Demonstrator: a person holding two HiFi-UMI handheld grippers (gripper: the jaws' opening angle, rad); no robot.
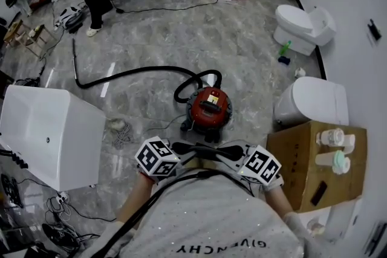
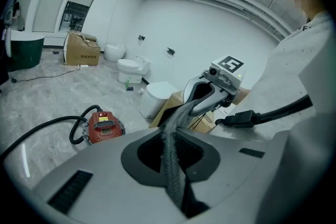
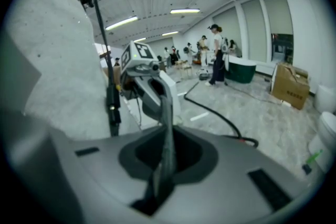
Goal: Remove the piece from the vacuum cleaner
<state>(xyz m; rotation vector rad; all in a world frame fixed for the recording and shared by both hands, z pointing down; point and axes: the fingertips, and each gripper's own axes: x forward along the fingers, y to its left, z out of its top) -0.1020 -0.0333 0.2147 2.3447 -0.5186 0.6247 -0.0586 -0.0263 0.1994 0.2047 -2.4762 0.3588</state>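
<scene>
L gripper (image 2: 170, 155) & R gripper (image 3: 165, 155) both clamp grey strip (image 2: 175, 124) stretched btwn them, jaws pinched tight; red vac (image 1: 207, 107) on floor ahead, well apart.

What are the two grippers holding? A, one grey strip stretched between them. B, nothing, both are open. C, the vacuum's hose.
A: the strip runs from the left gripper's shut jaws to the right gripper's, while the vacuum sits apart on the floor.
</scene>
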